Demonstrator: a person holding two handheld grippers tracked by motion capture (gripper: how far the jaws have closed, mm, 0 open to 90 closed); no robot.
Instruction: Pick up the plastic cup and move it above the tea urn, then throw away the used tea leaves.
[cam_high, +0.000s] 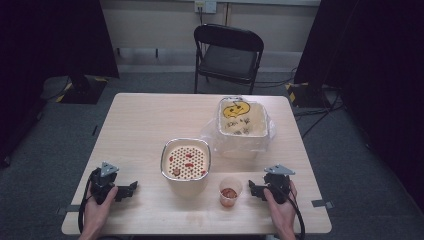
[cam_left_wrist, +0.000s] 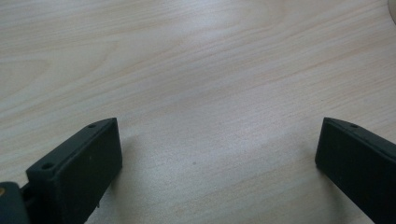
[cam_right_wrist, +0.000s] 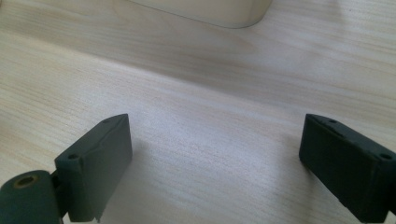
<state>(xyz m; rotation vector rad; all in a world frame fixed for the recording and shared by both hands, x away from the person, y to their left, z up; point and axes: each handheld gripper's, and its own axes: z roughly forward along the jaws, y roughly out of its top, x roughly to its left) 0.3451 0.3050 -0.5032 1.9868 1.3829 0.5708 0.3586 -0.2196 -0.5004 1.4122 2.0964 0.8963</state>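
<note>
We see L gripper (cam_high: 131, 189) low on surface (cam_high: 140, 125), jaws wide, nothing btwn | R gripper (cam_high: 252, 189) jaws wide too, empty, just beside small cup (cam_high: 230, 191) w/ red bits | perforated bowl (cam_high: 185, 160) btwn grippers | bag-lined bin (cam_high: 243, 120) behind.

From my seat, the left gripper (cam_high: 131, 188) sat on the table (cam_high: 145, 120) at its near left, jaws spread wide and pointing right. To its right stood the perforated bowl (cam_high: 185, 161), holding a few small pieces. The right gripper (cam_high: 251, 190) sat near right, jaws apart and pointing left, with the small cup (cam_high: 230, 192) just beside its tips. Beyond it, farther back, the bag-lined tub (cam_high: 243, 119) stood. Behind the table was a folding chair (cam_high: 227, 56).
</note>
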